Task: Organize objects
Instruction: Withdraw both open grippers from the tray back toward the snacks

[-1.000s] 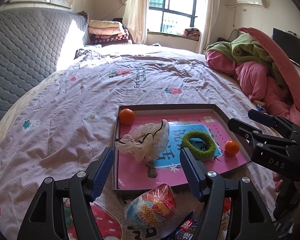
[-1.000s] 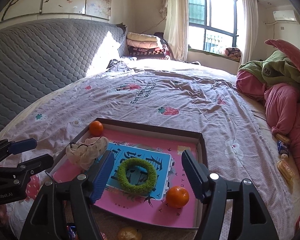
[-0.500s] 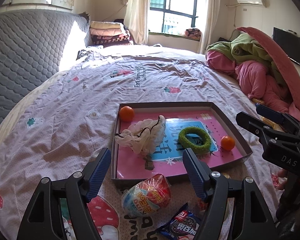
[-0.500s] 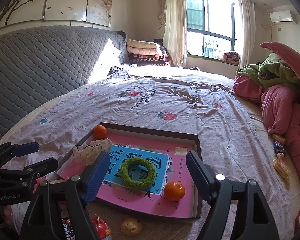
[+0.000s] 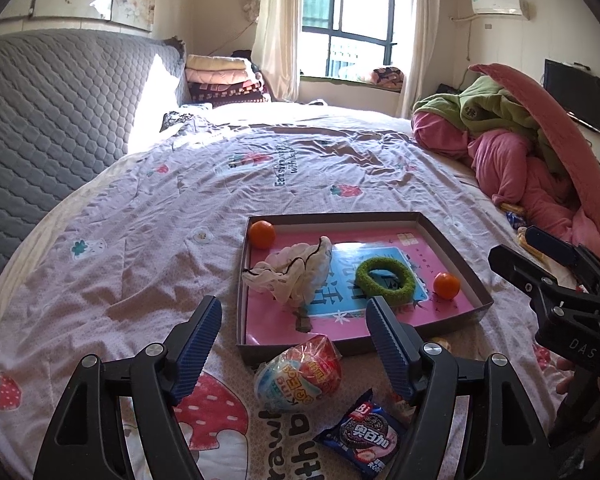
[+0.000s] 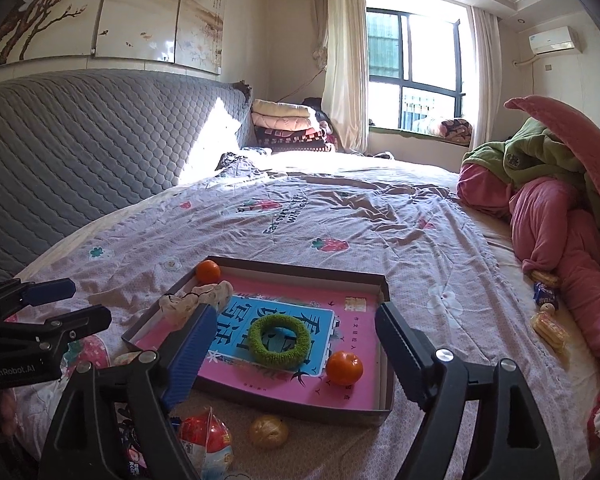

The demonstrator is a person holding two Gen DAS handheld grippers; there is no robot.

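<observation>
A: Where do things stand?

B: My left tongs [image 5: 294,338] and right tongs [image 6: 296,342] have just been opening, nothing between them. The shallow brown cardboard tray [image 5: 446,240] lies at twelve o'clock; I'd approach the crinkly plastic-wrapped egg toy [image 5: 300,372] squarely.

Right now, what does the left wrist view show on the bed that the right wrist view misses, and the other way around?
Only the left wrist view shows the dark cookie packet clearly, lying in front of the tray.

Only the right wrist view shows the small golden wrapped ball in full, and the snack packets beside the pink quilt.

Both show the tray holding two oranges, the green ring and the crumpled cloth, plus the wrapped toy egg in front.
</observation>
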